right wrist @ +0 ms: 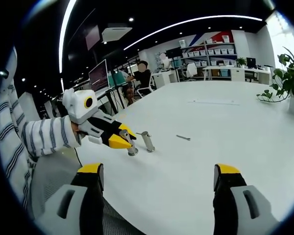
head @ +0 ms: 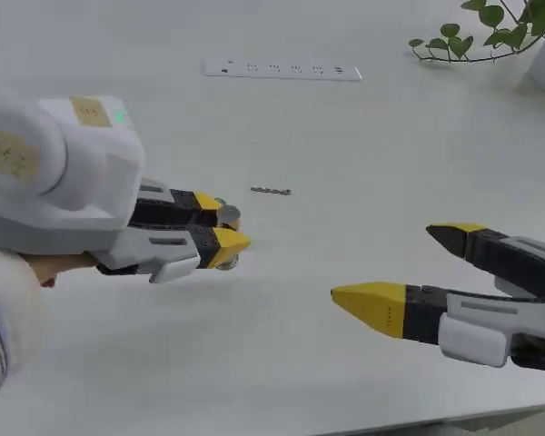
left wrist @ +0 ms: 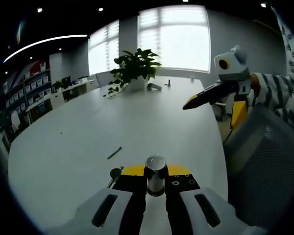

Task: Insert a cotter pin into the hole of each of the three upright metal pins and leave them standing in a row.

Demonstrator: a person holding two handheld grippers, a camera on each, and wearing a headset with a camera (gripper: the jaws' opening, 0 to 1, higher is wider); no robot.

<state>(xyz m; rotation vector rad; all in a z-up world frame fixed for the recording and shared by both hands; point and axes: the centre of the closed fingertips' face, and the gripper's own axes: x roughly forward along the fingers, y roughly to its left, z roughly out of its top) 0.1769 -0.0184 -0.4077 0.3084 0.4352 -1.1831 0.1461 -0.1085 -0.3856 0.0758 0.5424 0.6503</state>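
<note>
The left tongs (head: 220, 221) were pinching one metal pin (left wrist: 156, 172) near its top. That pin stood on the desk (head: 345, 136). A second metal pin (right wrist: 148, 141) stood on the desk just beside it, with nothing holding it. That made two metal pins to count.

One cotter pin (head: 271, 191) lay flat on the desk, a little way from the two metal pins. Nothing touched it.

The right tongs (head: 381, 262) were spread wide and held nothing. They hung over the desk, well apart from the left tongs.

One power strip (head: 282, 70) lay at the far side of the desk. One plant (head: 500, 27) stood in the far corner.
</note>
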